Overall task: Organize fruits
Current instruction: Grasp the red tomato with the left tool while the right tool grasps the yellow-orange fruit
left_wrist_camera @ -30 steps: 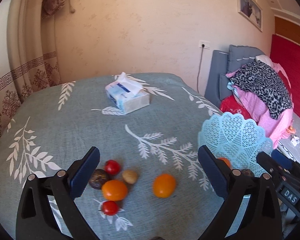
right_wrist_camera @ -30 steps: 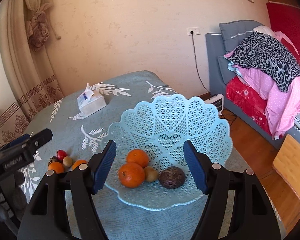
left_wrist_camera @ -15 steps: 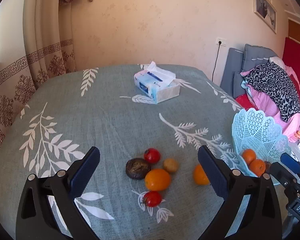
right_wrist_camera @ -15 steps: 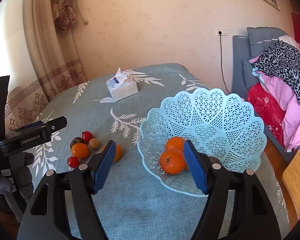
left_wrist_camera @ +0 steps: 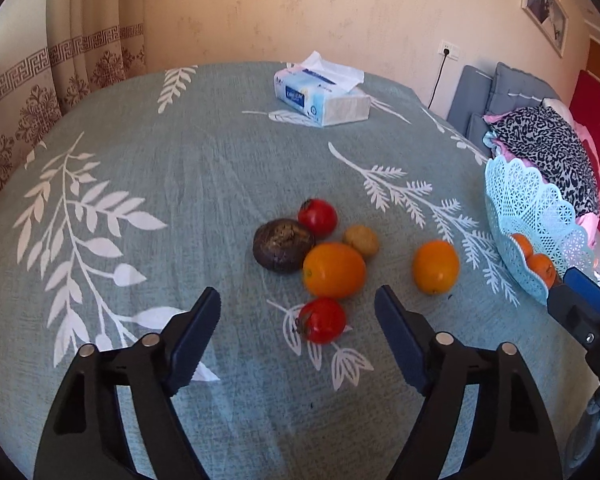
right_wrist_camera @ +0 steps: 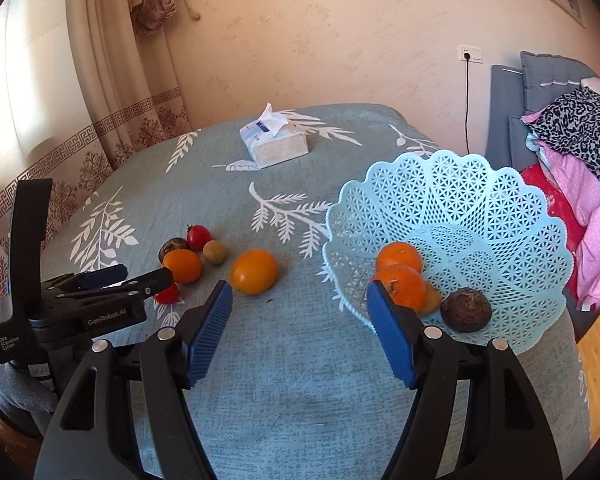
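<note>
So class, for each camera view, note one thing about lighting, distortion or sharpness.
Left wrist view: fisheye bends the table edge; the fruits are sharp, shadows soft. Right wrist view: daylight overexposes the curtain at left; dark vignette fills the corners; the basket is crisp.

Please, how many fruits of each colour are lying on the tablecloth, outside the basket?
Orange: 2, one in the cluster and one apart, nearer the basket.
Red: 2.
Dark brown: 1.
Tan, small: 1.
Total: 6

Five fruits cluster on the table, one more fruit lying right of them. The basket sits farther right, the tissue box behind.
</note>
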